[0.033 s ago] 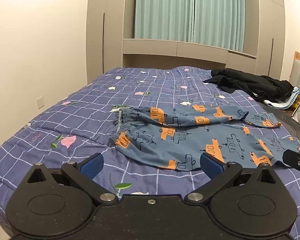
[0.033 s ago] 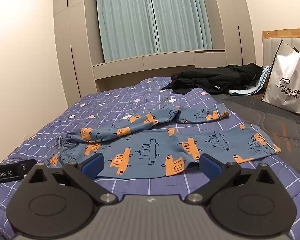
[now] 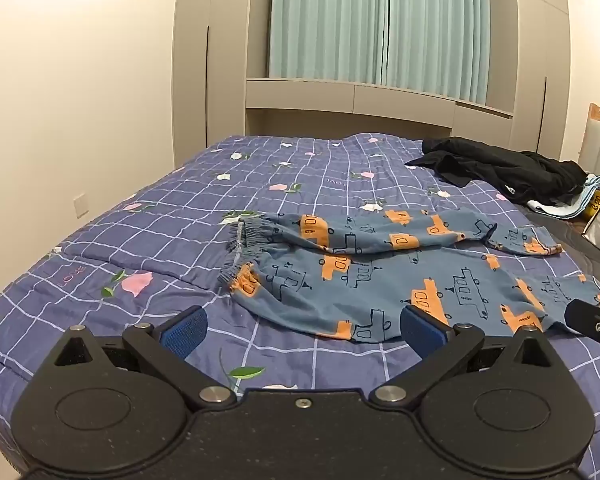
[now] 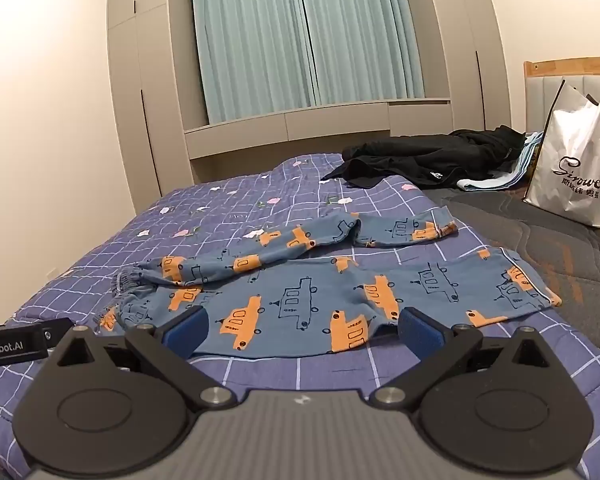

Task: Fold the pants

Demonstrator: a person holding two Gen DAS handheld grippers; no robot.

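While the blue cotton pants with orange vehicle prints [image 3: 400,280] lay across the bed's [image 3: 180,216] near edge, both tools hovered above. The left tool [image 3: 304,330] and right tool [image 4: 303,330] gaped wide, holding nothing.

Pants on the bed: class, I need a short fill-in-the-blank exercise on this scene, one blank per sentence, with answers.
1. The pants are printed with ______ vehicles.
2. The pants lie on a checked ______.
3. Both the left gripper and the right gripper are ______, holding nothing.
4. The clothes heaped beyond the pants are ______.

Answers: orange; quilt; open; black
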